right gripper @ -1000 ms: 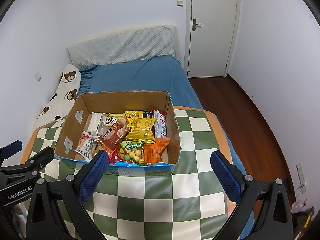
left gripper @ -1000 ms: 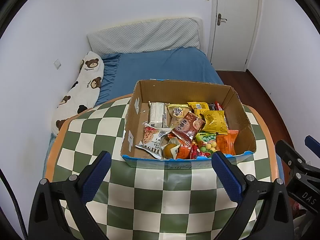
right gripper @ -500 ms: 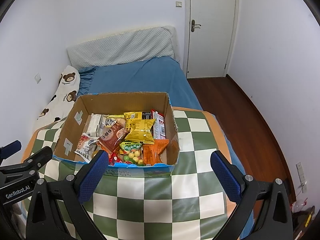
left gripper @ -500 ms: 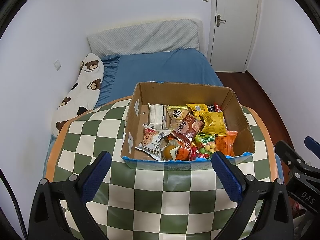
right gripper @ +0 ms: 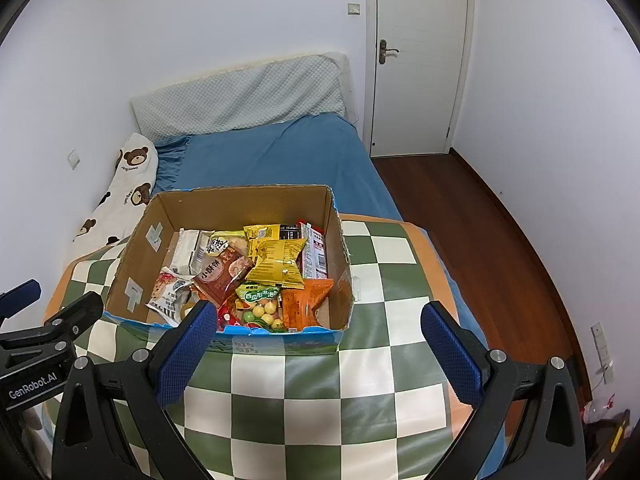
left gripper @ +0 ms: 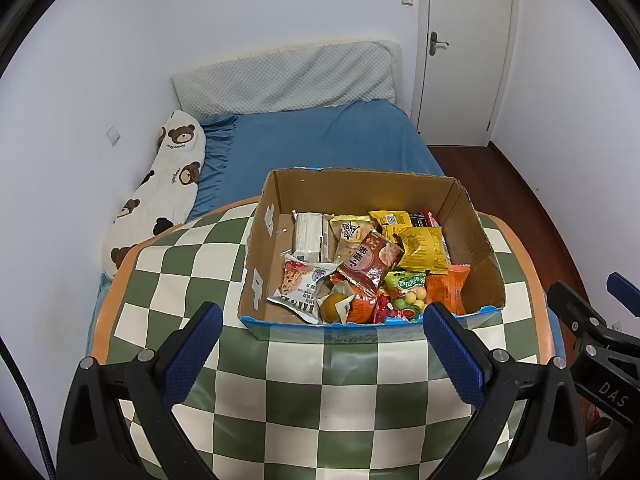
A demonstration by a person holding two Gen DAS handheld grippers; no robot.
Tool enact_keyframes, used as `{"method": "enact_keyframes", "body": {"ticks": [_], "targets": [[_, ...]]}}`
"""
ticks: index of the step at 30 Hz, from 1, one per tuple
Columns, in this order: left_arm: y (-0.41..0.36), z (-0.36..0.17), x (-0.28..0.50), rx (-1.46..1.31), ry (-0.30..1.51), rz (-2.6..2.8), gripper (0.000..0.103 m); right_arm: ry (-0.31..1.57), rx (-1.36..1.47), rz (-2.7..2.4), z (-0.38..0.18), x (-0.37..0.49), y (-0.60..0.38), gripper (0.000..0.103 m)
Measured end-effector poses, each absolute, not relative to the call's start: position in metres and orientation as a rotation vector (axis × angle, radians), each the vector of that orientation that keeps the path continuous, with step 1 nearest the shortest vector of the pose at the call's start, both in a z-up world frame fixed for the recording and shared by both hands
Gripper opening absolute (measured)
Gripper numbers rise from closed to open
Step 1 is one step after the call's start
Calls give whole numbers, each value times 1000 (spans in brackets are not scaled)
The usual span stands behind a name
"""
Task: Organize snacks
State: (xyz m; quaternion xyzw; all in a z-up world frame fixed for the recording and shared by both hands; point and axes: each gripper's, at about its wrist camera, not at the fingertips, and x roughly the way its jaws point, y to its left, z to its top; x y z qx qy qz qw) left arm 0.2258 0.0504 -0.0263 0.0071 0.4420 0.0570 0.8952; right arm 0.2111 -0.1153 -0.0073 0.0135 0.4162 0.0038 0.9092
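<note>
An open cardboard box (left gripper: 472, 236) filled with mixed snack packets, among them a yellow bag (left gripper: 422, 249), a brown packet (left gripper: 370, 261) and an orange packet (left gripper: 446, 289), is set on a green-and-white checked table (left gripper: 304, 392) at the foot of a blue bed (left gripper: 320, 148). The left gripper (left gripper: 318, 354) and the right gripper (right gripper: 316, 354) are held before the box's near wall, above the table. Both are spread wide, with nothing between the blue pads (right gripper: 182, 354).

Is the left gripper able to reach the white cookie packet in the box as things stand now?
Probably yes. The left gripper is open and empty, the cardboard box has no lid, and the white cookie packet lies on top at the near left corner, uncovered.
</note>
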Motion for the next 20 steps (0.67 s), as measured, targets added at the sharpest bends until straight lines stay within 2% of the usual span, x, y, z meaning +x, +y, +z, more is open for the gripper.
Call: {"method": "enact_keyframes", "body": {"ticks": [20], "targets": [[50,-27,224,17,912,122,103,858,34,6,-6,209,-116,103]]}}
